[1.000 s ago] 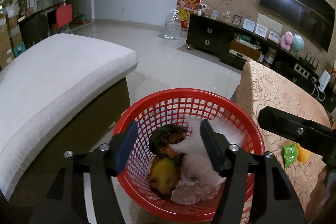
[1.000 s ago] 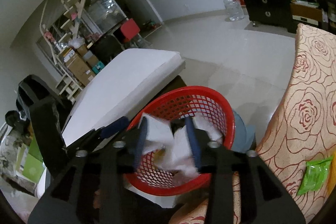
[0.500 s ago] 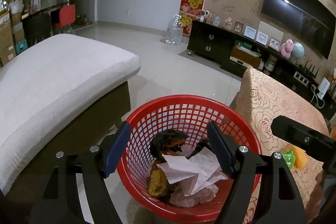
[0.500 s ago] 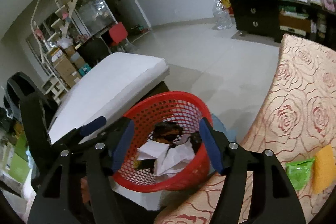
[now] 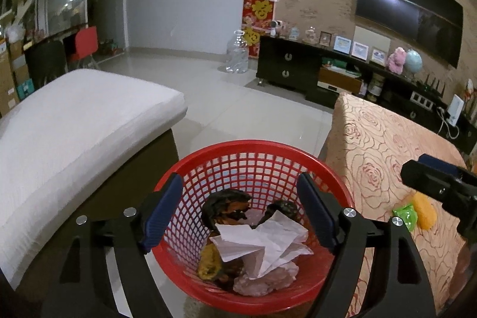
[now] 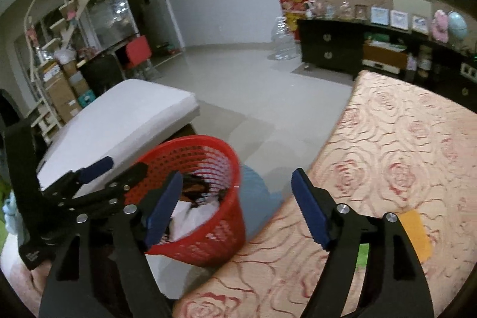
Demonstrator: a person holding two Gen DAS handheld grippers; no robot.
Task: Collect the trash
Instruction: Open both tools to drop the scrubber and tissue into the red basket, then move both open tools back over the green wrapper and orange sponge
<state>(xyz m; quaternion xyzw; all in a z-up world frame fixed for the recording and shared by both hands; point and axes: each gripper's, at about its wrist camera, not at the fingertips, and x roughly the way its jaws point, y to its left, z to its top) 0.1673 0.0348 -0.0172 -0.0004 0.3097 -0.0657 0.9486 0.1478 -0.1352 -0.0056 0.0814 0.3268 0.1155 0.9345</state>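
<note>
A red mesh basket [image 5: 259, 160] stands on the floor beside the table; it also shows in the right wrist view [image 6: 208, 240]. In it lie crumpled white paper [image 5: 268, 243], dark peels [image 5: 226, 207] and pinkish tissue. My left gripper [image 5: 241, 210] is open and empty above the basket. My right gripper [image 6: 238, 207] is open and empty, between the basket and the table edge. A green wrapper [image 5: 404, 215] and an orange wrapper [image 5: 426, 212] lie on the rose-patterned tablecloth [image 5: 387, 145]; in the right wrist view the orange one [image 6: 417, 234] and the green one [image 6: 363, 255] are partly hidden behind my right finger.
A white cushioned bench [image 5: 74, 121] stands left of the basket. A blue object [image 6: 259, 195] sits on the floor behind the basket. A dark TV cabinet [image 5: 298, 70] and a water jug [image 5: 237, 55] stand across the tiled floor.
My right gripper opened and dropped the white paper into the basket, then swung right toward the table. My left gripper opened wider and rose slightly above the basket.
</note>
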